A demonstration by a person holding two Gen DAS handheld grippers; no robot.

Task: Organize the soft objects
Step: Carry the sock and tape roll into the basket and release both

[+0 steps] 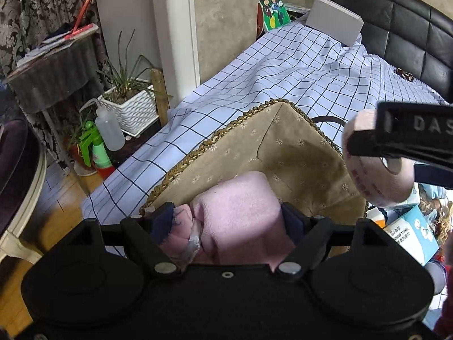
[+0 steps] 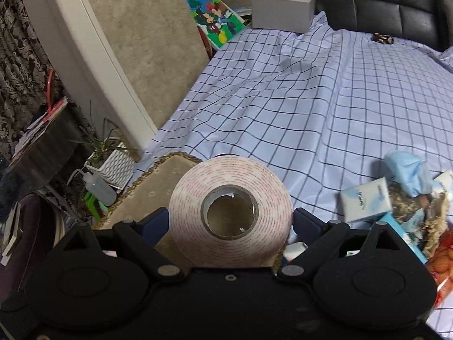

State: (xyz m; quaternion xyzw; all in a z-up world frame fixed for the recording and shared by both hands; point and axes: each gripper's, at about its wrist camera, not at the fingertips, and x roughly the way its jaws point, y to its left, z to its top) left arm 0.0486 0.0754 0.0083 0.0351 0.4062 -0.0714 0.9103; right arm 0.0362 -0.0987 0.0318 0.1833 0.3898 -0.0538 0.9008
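Note:
My left gripper (image 1: 228,216) is shut on a folded pink towel (image 1: 240,215) and holds it over the near edge of a woven basket (image 1: 215,138) with beige flowered lining that sits on the checked bed sheet. My right gripper (image 2: 230,219) is shut on a roll of pinkish foam tape (image 2: 230,212), seen end on with its cardboard core. In the left wrist view the roll of foam tape (image 1: 371,175) and the right gripper's fingers (image 1: 396,147) hover at the basket's right side. The basket rim (image 2: 170,157) shows just behind the roll in the right wrist view.
A white box (image 2: 283,10) and a cartoon picture box (image 2: 215,19) stand at the bed's far end by the black headboard (image 2: 382,5). A pile of tissue packs (image 2: 365,199) and a blue mask lies at right. A plant pot (image 1: 128,107) and bottles stand on the floor at left.

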